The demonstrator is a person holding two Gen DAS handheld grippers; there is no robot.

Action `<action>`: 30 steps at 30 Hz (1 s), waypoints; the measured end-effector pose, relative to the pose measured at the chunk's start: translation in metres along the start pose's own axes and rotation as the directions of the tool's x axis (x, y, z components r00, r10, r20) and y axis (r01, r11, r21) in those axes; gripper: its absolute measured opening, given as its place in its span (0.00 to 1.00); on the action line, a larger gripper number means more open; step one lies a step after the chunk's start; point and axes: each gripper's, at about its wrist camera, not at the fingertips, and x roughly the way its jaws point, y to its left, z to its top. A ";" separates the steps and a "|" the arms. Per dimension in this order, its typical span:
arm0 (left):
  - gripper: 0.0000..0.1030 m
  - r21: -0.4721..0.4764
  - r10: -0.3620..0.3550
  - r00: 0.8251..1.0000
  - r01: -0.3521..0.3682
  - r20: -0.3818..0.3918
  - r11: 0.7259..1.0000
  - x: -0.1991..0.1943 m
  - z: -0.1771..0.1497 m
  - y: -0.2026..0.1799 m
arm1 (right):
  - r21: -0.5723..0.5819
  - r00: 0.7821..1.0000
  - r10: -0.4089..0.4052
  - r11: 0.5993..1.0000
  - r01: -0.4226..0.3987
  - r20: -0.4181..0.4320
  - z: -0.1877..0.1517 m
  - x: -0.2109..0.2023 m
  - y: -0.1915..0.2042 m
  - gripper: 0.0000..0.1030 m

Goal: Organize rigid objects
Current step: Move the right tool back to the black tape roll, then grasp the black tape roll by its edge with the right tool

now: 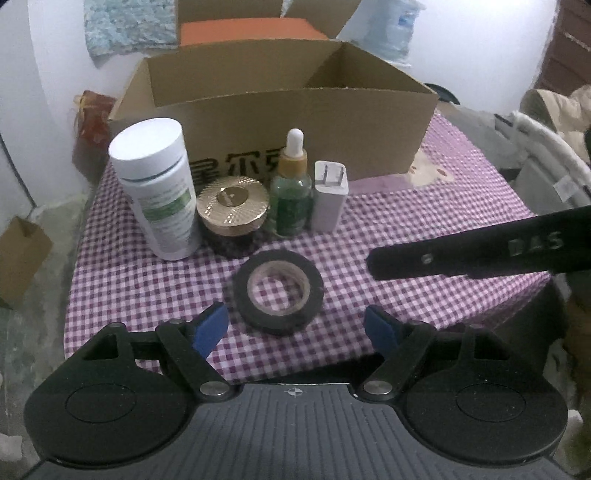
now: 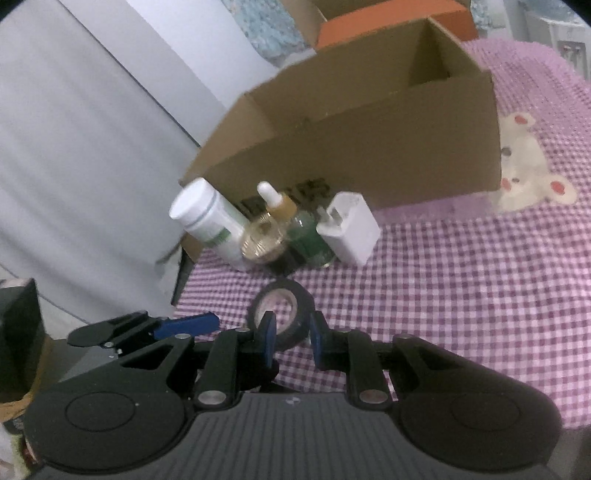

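Note:
A black tape roll [image 1: 277,292] lies flat on the purple checked cloth [image 1: 424,236]. Behind it stand a white bottle [image 1: 157,188], a gold-lidded jar [image 1: 232,214], a green dropper bottle [image 1: 290,192] and a white charger [image 1: 330,195], in front of an open cardboard box [image 1: 288,110]. My left gripper [image 1: 297,326] is open just in front of the roll. My right gripper [image 2: 291,334] is narrowly open, its fingers astride the near rim of the tape roll [image 2: 281,314]; it shows in the left wrist view as a black bar [image 1: 476,251] to the right, above the cloth.
An orange box [image 1: 251,29] sits behind the cardboard box. A small carton [image 1: 20,254] stands on the floor at the left. A bear print [image 2: 528,166] marks the cloth at the right. The table's left edge [image 2: 181,288] is close to the tape.

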 end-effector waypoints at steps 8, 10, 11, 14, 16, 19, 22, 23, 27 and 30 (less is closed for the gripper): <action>0.80 0.037 0.024 0.999 -0.023 -0.038 0.999 0.019 -0.009 -0.002 | -0.012 0.999 0.001 1.000 -0.002 -0.045 -0.002 0.026 0.004 0.21; 0.80 0.037 0.029 0.999 -0.027 -0.043 0.999 0.023 -0.009 -0.001 | -0.019 0.999 -0.001 1.000 0.000 -0.055 0.000 0.031 0.005 0.21; 0.80 0.039 0.034 0.998 -0.032 -0.043 0.999 0.024 -0.009 -0.001 | -0.021 0.998 0.000 1.000 -0.001 -0.059 0.001 0.034 0.005 0.21; 0.78 0.051 0.052 0.998 -0.050 -0.043 0.997 0.029 -0.008 0.000 | -0.032 0.997 -0.004 0.999 0.001 -0.075 0.007 0.045 0.006 0.21; 0.77 0.055 0.060 0.997 -0.058 -0.047 0.997 0.034 -0.007 0.000 | -0.042 0.996 -0.010 0.999 0.007 -0.089 0.010 0.052 0.006 0.21; 0.77 0.050 0.055 0.998 -0.053 -0.041 0.997 0.035 -0.005 0.001 | -0.057 0.994 -0.017 0.998 0.011 -0.109 0.012 0.061 0.006 0.21; 0.74 0.046 0.057 0.998 -0.056 -0.035 0.997 0.037 -0.002 0.001 | -0.078 0.992 -0.033 0.997 0.024 -0.118 0.014 0.066 0.008 0.22; 0.70 0.044 0.054 0.998 -0.052 -0.034 0.998 0.037 -0.001 0.001 | -0.083 0.992 -0.034 0.996 0.024 -0.118 0.014 0.066 0.008 0.22; 0.66 0.049 0.057 0.998 -0.055 -0.026 0.997 0.039 0.004 -0.001 | -0.089 0.993 -0.032 0.996 0.022 -0.113 0.014 0.069 0.008 0.22; 0.64 0.058 0.043 0.999 -0.041 -0.027 0.997 0.041 0.006 -0.004 | -0.092 0.994 -0.044 0.995 0.035 -0.104 0.014 0.063 0.004 0.22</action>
